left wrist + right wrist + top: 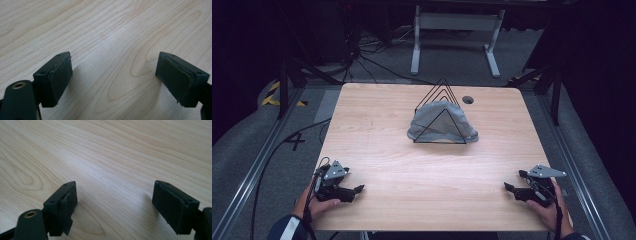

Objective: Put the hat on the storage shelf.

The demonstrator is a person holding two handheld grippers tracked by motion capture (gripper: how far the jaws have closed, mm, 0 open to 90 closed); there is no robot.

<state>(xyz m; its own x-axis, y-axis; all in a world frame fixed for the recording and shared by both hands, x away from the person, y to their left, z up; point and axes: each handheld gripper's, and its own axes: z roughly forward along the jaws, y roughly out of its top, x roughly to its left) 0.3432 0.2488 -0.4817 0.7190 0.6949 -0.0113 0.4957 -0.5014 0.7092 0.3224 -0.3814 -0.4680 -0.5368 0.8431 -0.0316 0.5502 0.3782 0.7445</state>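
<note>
Table [387, 160] first: cloth [439, 122] sits in the rack [440, 112] at the far middle, long side running left-right, well apart from the left gripper [357, 190] and right gripper [508, 188], both spread wide, holding nothing, near corners.

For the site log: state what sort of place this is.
Probably a lab or recording workspace, not a home: a bare wooden table in a dark room, loose cables on grey carpet, hazard tape, and handheld grippers, left gripper and right gripper.
</note>
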